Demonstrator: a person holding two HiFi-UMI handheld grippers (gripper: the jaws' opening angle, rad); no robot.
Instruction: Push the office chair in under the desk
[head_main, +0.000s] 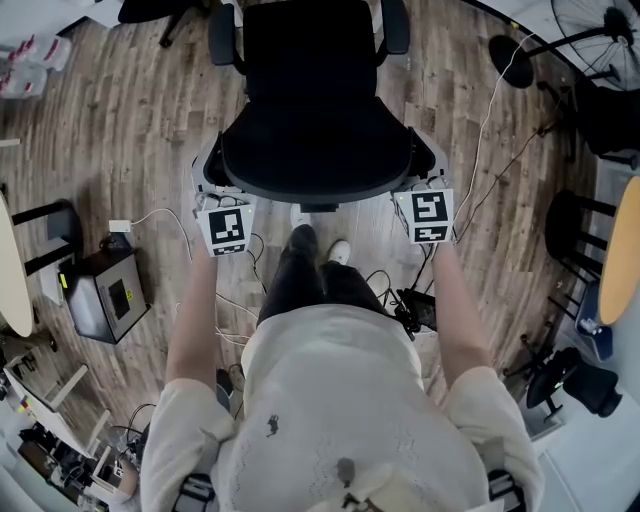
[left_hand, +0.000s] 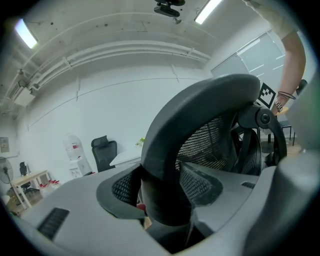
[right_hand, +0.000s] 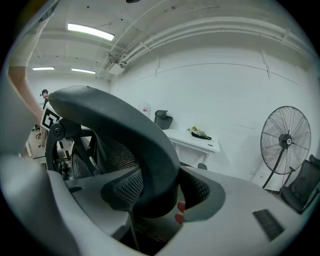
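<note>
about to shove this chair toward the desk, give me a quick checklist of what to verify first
1. Left hand-held gripper on the backrest rim: ok, the rim is clamped between its jaws.
2. Right hand-held gripper on the rim: ok, clamped likewise.
3. Grips balanced on both sides of the office chair: ok.
4. White desk lined up ahead: cannot tell, the head view misses it.
5. Floor under the chair free: cannot tell, the chair hides it.
6. Cables away from the feet: not ok, they lie beside the shoes.
</note>
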